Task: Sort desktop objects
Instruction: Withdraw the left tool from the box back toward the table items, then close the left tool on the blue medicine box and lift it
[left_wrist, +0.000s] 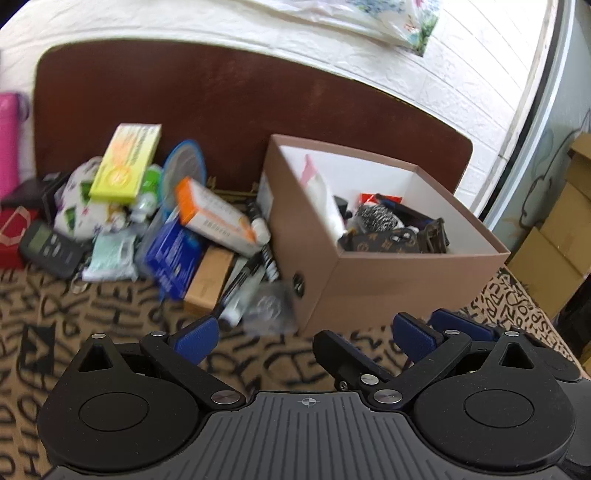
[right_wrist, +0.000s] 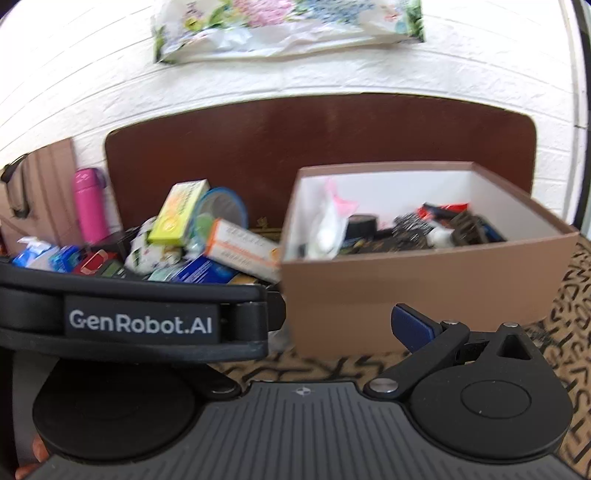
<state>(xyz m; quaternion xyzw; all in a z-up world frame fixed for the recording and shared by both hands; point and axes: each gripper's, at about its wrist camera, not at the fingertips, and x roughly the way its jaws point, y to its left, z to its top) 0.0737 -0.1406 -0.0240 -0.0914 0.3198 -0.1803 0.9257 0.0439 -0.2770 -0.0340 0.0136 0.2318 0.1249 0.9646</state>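
Observation:
A brown cardboard box (left_wrist: 388, 288) stands on the patterned cloth and holds several items, among them a patterned wallet (left_wrist: 384, 242) and a white bottle (left_wrist: 325, 199). It also shows in the right wrist view (right_wrist: 424, 295). To its left lies a pile: a yellow box (left_wrist: 125, 162), an orange-and-white box (left_wrist: 214, 218), a blue box (left_wrist: 173, 254), a black marker (left_wrist: 243, 277), a grey calculator (left_wrist: 48, 247). My left gripper (left_wrist: 306, 339) is open and empty, low in front of the box. My right gripper (right_wrist: 314, 325) is open and empty; its left finger is hidden behind the left gripper's body (right_wrist: 140, 321).
A dark brown board (left_wrist: 221, 96) leans on the white brick wall behind the pile. A pink bottle (right_wrist: 88, 206) stands at the far left. A floral plastic bag (right_wrist: 288, 26) hangs on the wall. Cardboard cartons (left_wrist: 554, 236) stand at the right.

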